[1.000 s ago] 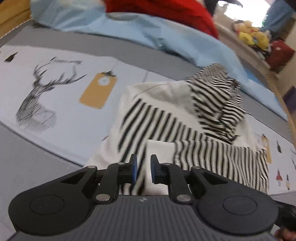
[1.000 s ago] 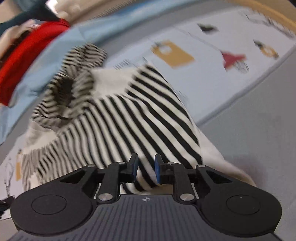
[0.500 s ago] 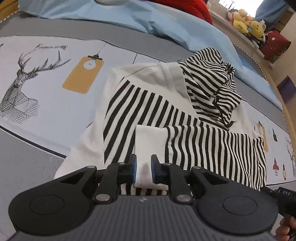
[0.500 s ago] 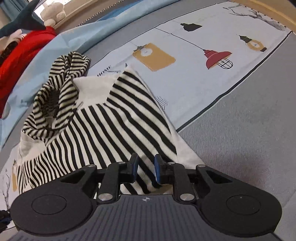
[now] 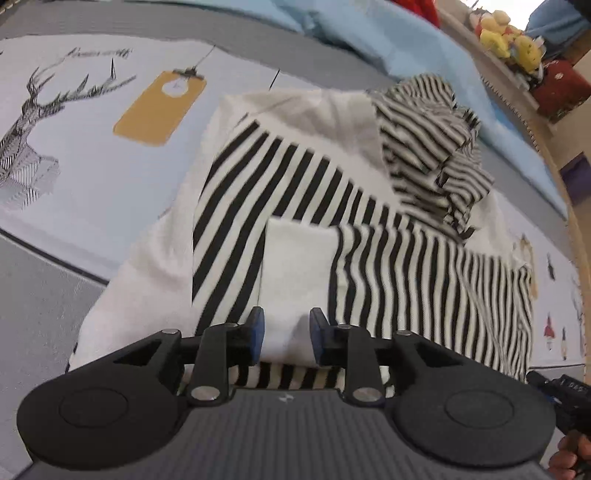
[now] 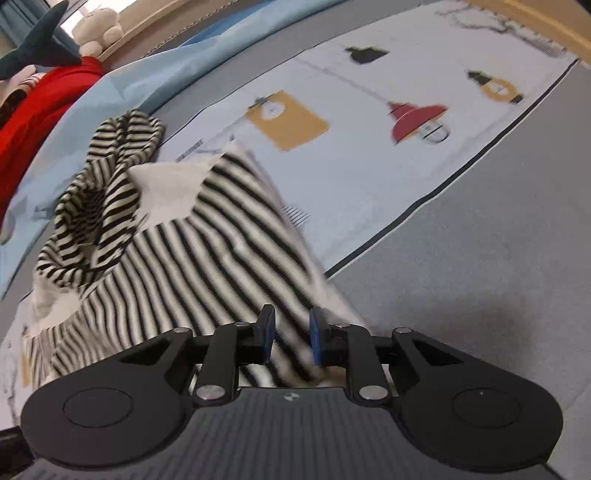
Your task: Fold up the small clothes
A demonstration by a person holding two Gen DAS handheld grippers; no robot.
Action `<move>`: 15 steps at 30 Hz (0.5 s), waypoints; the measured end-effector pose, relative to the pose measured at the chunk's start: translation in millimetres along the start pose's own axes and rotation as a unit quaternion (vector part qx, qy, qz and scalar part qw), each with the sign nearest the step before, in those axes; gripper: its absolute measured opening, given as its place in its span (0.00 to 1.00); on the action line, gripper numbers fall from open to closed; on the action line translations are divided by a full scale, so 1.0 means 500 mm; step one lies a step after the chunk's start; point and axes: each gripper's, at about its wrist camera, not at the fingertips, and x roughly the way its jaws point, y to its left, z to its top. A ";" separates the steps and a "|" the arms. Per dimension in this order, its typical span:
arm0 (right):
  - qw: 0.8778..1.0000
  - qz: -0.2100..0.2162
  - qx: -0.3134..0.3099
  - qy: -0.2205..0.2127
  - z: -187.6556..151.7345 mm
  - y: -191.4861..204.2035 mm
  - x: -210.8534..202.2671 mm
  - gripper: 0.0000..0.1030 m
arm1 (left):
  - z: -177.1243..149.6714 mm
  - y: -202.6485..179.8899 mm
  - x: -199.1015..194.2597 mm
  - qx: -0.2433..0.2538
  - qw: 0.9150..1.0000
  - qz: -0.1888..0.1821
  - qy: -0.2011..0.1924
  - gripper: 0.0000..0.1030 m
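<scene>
A black-and-white striped hoodie lies folded on a printed mat, sleeves crossed over the body and hood bunched at the far end. My left gripper is open a little, its jaws either side of the white cuff at the garment's near hem. In the right wrist view the hoodie lies left of centre. My right gripper is open a little over the hoodie's near right corner, striped cloth between the jaws.
The printed mat lies on a grey surface. A light blue sheet and a red garment lie beyond the hoodie. Plush toys sit on a ledge at the back.
Both grippers' jaws have opened from nearly shut to a small gap. The hoodie's near hem has dropped onto the mat. The left gripper sits lower and closer to the cuff.
</scene>
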 end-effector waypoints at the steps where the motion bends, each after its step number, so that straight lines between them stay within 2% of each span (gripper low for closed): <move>1: 1.000 -0.005 0.001 -0.005 0.004 -0.005 -0.001 0.23 | 0.003 0.003 -0.004 -0.002 1.000 0.004 -0.004 0.31; 3: 1.000 -0.020 0.003 -0.017 0.013 -0.018 -0.001 0.27 | 0.008 0.015 -0.008 -0.007 1.000 0.017 -0.010 0.31; 5: 0.999 -0.033 -0.001 -0.019 0.017 -0.029 0.005 0.37 | 0.013 0.029 -0.011 -0.018 1.000 0.020 -0.011 0.31; 8: 0.999 -0.037 -0.019 0.011 0.009 -0.029 0.030 0.41 | 0.022 0.047 -0.022 -0.032 0.999 0.018 -0.016 0.31; 12: 0.995 -0.042 -0.091 0.017 -0.010 0.007 0.037 0.45 | 0.031 0.057 -0.029 -0.041 0.999 0.021 -0.023 0.31; 13: 0.994 -0.043 -0.102 0.016 -0.013 0.013 0.039 0.36 | 0.031 0.059 -0.029 -0.042 0.999 0.023 -0.023 0.31; 14: 0.993 -0.044 -0.107 0.014 -0.015 0.016 0.040 0.22 | 0.032 0.060 -0.029 -0.042 0.999 0.024 -0.022 0.31; 15: 0.993 -0.038 -0.112 0.012 -0.015 0.017 0.039 0.17 | 0.032 0.060 -0.027 -0.042 0.999 0.025 -0.021 0.31</move>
